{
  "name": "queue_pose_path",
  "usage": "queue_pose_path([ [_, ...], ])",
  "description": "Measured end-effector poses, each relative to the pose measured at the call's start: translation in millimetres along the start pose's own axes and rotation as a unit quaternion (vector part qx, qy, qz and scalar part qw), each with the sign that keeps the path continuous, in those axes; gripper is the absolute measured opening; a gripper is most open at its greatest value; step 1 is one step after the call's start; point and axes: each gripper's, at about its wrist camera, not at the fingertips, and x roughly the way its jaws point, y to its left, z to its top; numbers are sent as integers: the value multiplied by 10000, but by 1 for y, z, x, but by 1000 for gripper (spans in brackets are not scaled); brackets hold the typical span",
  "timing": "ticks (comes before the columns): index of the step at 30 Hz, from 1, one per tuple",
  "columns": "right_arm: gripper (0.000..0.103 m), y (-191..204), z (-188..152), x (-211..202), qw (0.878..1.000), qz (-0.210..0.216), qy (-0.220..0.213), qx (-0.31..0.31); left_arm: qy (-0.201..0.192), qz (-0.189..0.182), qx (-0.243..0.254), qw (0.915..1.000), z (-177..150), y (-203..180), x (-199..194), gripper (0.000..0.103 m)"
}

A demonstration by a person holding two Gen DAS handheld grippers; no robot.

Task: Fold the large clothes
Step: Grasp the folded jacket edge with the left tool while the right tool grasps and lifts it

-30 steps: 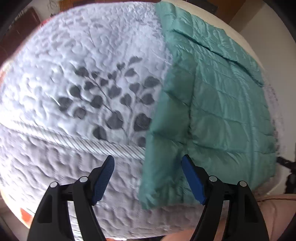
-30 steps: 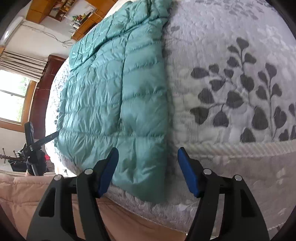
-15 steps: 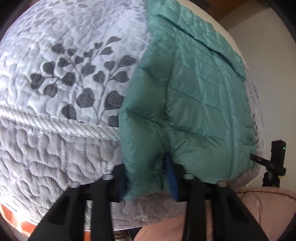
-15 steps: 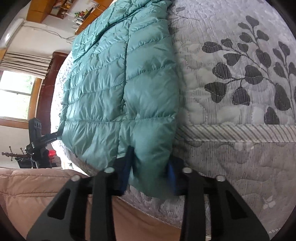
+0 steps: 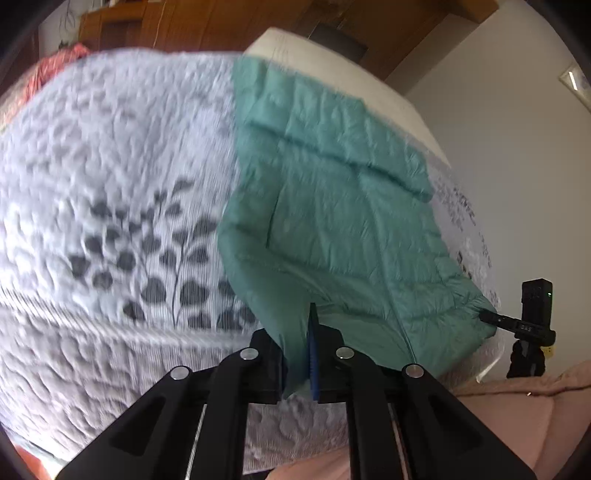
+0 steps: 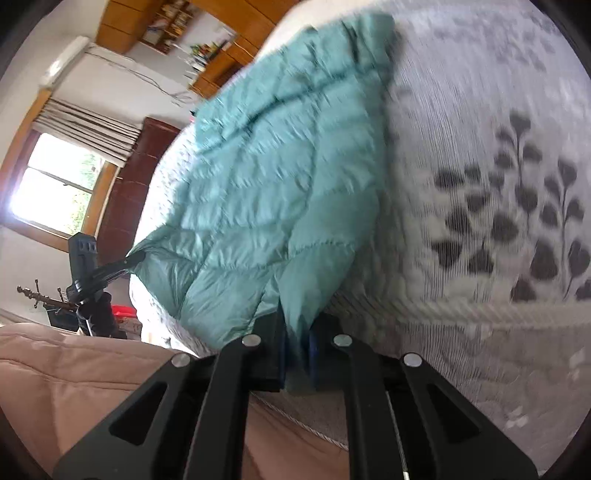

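Note:
A teal quilted jacket (image 5: 332, 221) lies flat on a bed with a white leaf-print quilt (image 5: 110, 166), its near hem lifted off the bed edge. My left gripper (image 5: 297, 350) has one hem corner between its blue pads, the jaws still closing and pressing on the fabric. The right gripper (image 5: 484, 315) shows at the far right, clamped on the other corner. In the right wrist view the jacket (image 6: 266, 184) rises from the quilt (image 6: 498, 129), and my right gripper (image 6: 297, 339) is shut on its hem corner. The left gripper (image 6: 138, 254) pinches the opposite corner.
The mattress side drops away below the corded bed edge (image 5: 110, 332). A person's pink padded garment (image 6: 74, 369) fills the near bottom. Wooden cabinets (image 5: 184, 22) and a white wall (image 5: 517, 147) stand behind the bed. A window (image 6: 55, 184) and dark headboard (image 6: 129, 192) are to the left.
Both grippers went from wide open above the hem to clamped on its two corners. They then rose, lifting the near edge of the jacket off the bed.

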Motion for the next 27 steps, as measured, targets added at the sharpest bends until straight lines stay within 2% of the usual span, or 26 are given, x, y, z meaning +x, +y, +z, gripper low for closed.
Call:
queue_pose_path([
  [5,7,15,23,-26,9987,-46,-425,-290,-405,-20,160,9990,28,-10,-19,9],
  [14,7,35,90,-57,9921,-191,-956,-788,-1079,-36,664,9919,109,-34,-33,9],
  [21,7,34,157,-56,9898,-288,-1093,-869,-1316,58,840,9877,180,-44,-11,9],
  [27,7,18,230,-39,9916,-243,-1072,-686,-1361,113,733,9879,243,-37,18,9],
])
